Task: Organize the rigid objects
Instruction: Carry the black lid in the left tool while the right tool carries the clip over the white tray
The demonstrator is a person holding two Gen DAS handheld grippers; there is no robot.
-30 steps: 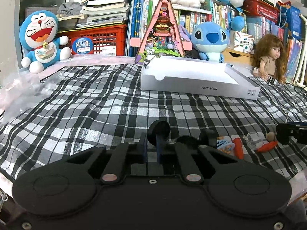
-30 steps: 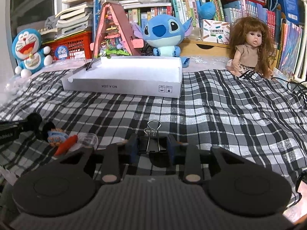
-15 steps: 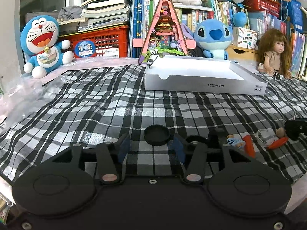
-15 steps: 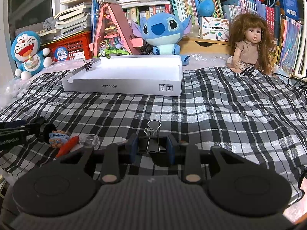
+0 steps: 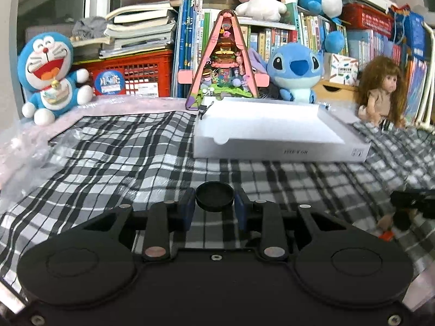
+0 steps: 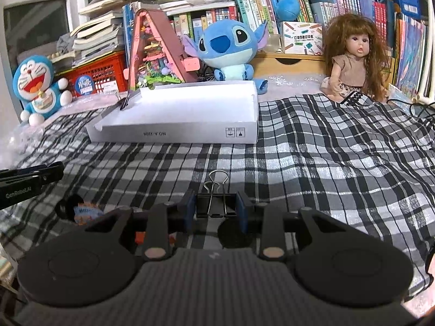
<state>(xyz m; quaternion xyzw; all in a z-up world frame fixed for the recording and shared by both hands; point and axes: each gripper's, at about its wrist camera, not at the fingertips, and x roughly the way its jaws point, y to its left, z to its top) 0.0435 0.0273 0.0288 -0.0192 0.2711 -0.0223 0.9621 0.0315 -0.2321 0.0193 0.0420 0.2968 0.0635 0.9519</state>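
Two hand-held grippers work over a tabletop (image 6: 339, 163) covered in a black-and-white checked cloth, with a shallow white box (image 6: 190, 133) lying open toward the back. The right gripper (image 6: 216, 207) is closed onto a black binder clip (image 6: 215, 203), pinched between its blue-padded fingers (image 6: 189, 212) with the wire handles pointing forward. The left gripper (image 5: 214, 207) has its jaws set fairly narrow on either side of a round black cap (image 5: 214, 196); the pads appear to sit just beside or against the cap, and whether they truly grip it cannot be told. Judging from this, the step in hand is carrying picked-up pieces toward the white box (image 5: 272, 146), where another clip already stands at the left rear corner. The next move probably calls for lifting each piece over the box's low front wall and letting go inside (without dragging the cloth). A few small items remain on the cloth near the front, among them an orange piece (image 5: 386, 235) and a small blue-and-orange toy (image 6: 87, 210). Readable writing is scarce: the box's front wall carries an upside-down code that looks like "NO.A-222A", and the left gripper's side, seen from the right wrist camera, reads roughly "GenRobot.AI". Book spines behind are too small to read.
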